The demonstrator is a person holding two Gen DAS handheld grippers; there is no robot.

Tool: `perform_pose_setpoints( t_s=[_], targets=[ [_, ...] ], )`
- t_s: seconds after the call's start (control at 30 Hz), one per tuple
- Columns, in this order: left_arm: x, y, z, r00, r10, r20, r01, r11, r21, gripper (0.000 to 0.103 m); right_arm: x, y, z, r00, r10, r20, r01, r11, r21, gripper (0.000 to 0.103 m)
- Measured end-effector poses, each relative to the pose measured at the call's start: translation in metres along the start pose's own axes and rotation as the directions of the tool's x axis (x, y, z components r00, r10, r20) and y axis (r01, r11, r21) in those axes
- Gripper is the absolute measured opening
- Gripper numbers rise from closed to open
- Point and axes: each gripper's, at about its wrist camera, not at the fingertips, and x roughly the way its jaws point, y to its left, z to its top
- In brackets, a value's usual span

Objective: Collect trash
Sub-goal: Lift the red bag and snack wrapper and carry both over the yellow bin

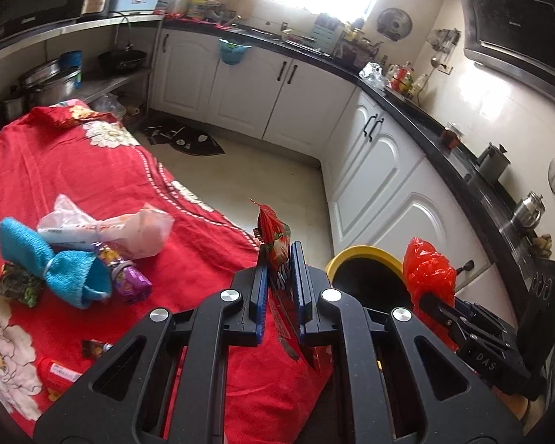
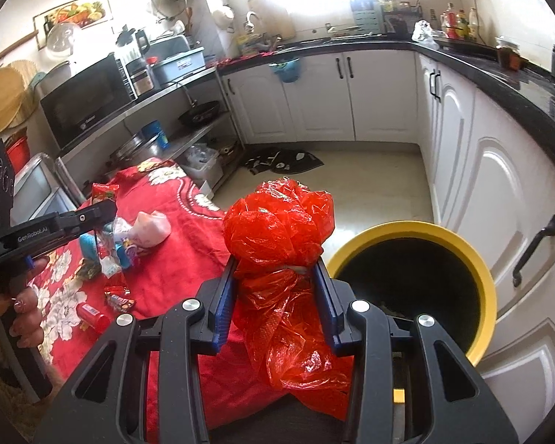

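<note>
The left gripper (image 1: 279, 259) has its blue pads pressed tight on a flat red snack wrapper (image 1: 274, 236), which stands upright between them over the edge of the red floral cloth (image 1: 92, 170). The right gripper (image 2: 277, 277) stands partly open, its pads clamped on the knotted neck of a crumpled red plastic bag (image 2: 277, 229) (the bag bulges above and hangs loose below the fingers). Just right of the bag sits the yellow-rimmed bin (image 2: 486, 277), dark inside, against the white cabinets (image 2: 499, 192). Farther left on the cloth lie more scraps: a blue mesh bundle (image 1: 51, 262), a purple wrapper (image 1: 129, 277), a pale pink bag (image 1: 144, 229). Beyond, a dark mat (image 2: 285, 161) lies on the floor.
</note>
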Motion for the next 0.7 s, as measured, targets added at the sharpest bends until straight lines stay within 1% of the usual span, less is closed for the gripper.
perform_pose_setpoints(
  t_s=[0.4, 0.7],
  targets=[
    [0.021, -0.042, -0.001, 0.998, -0.048, -0.029, 0.050, 0.996, 0.070, 0.007, -0.019, -0.036, -0.002, 0.997, -0.072, 0.035, 0.070, 0.996, 0.057, 0.037],
    [0.040, -0.075, -0.006, 0.994, -0.087, -0.062, 0.094, 0.988, 0.124, 0.007, -0.026, -0.062, -0.003, 0.991, -0.126, 0.045, 0.121, 0.987, 0.101, 0.037]
  ],
)
